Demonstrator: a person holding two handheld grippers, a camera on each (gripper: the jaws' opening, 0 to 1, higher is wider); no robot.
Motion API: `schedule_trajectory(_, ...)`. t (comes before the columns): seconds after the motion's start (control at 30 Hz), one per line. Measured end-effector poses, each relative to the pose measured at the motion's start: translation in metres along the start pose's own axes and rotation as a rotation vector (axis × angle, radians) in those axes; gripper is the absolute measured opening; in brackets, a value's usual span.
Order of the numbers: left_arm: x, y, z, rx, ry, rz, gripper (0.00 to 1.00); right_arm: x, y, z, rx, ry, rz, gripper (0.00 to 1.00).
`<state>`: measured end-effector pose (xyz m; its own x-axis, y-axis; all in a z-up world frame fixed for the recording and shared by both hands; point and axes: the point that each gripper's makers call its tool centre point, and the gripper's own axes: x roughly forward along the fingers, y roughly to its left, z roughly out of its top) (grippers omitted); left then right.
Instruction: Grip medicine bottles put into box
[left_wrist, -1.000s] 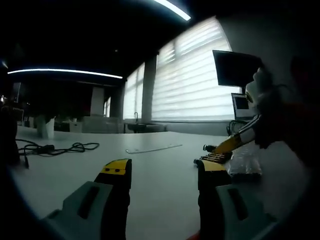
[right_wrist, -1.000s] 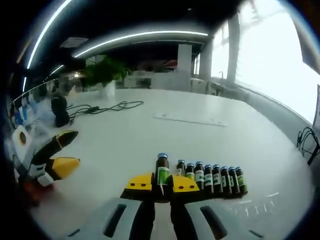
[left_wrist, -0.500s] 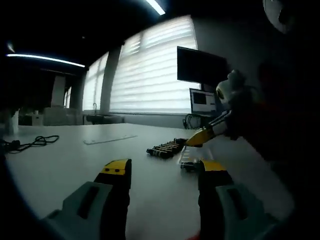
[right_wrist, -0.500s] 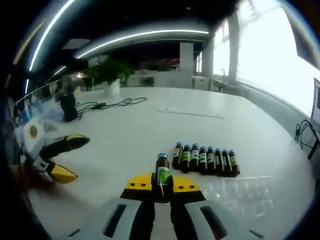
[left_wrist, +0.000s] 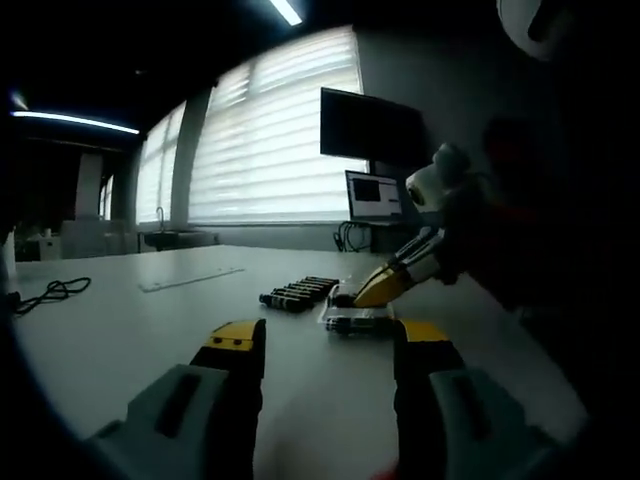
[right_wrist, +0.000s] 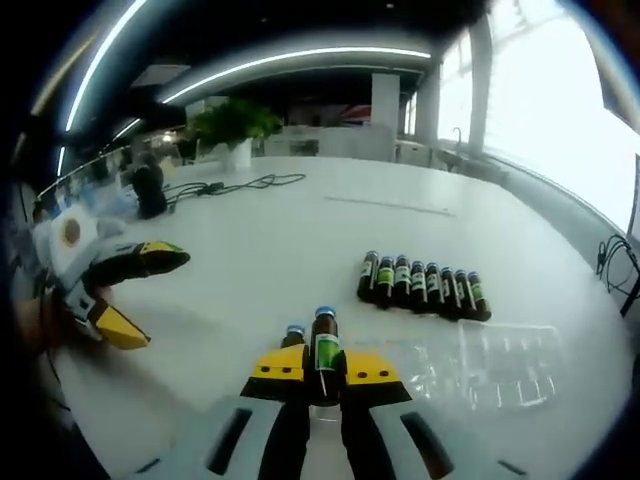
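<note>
My right gripper (right_wrist: 322, 368) is shut on a small brown medicine bottle (right_wrist: 324, 345) with a green label and a blue cap, held upright. Just behind it to the left, a second blue-capped bottle (right_wrist: 293, 335) peeks out. A row of several bottles (right_wrist: 425, 289) stands on the white table, and a clear plastic tray (right_wrist: 485, 358) lies in front of it. My left gripper (left_wrist: 330, 340) is open with nothing between its fingers, near the table's edge. In the left gripper view the right gripper (left_wrist: 392, 284) hangs over the tray (left_wrist: 355, 322), with the bottle row (left_wrist: 295, 293) behind.
A black cable (right_wrist: 225, 185), a dark object (right_wrist: 150, 190) and a potted plant (right_wrist: 232, 130) lie at the far side of the white table (right_wrist: 290, 240). A clear strip (right_wrist: 390, 205) lies flat. A monitor (left_wrist: 370, 125) and a laptop (left_wrist: 372, 197) stand by the window. A person's sleeve (left_wrist: 520, 250) is at right.
My right gripper has drawn back from the bottle row to the tray's near corner, still holding the bottle. The left gripper view has swung right, bringing the tray and row closer.
</note>
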<state>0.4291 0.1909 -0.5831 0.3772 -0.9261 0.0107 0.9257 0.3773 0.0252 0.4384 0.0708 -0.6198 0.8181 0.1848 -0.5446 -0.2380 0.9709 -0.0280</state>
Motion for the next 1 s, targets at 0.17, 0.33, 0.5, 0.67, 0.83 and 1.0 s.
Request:
schedule_trajectory(0.17,-0.001,0.002,0.001,0.000,-0.010,0.007,0.42,0.002,0.000,-0.006,0.004,0.013,-0.006,0.07)
schedule_trajectory(0.33,-0.002,0.009,0.006,0.000,-0.035,0.028,0.49,0.003,0.000,-0.009,-0.006,0.021,0.000,0.08)
schedule_trajectory(0.5,-0.002,0.009,0.005,0.003,-0.028,0.032,0.50,-0.001,0.000,0.001,0.013,-0.016,0.010,0.07)
schedule_trajectory(0.67,-0.001,0.007,0.001,0.024,-0.008,0.024,0.50,-0.004,-0.004,0.009,0.028,-0.032,0.005,0.06)
schedule_trajectory(0.83,0.000,0.001,-0.001,0.032,0.000,-0.009,0.49,-0.003,-0.008,0.004,0.035,-0.005,-0.012,0.00)
schedule_trajectory(1.0,-0.001,0.006,0.001,0.021,-0.010,0.010,0.48,-0.001,0.002,0.001,-0.004,0.000,-0.010,0.00)
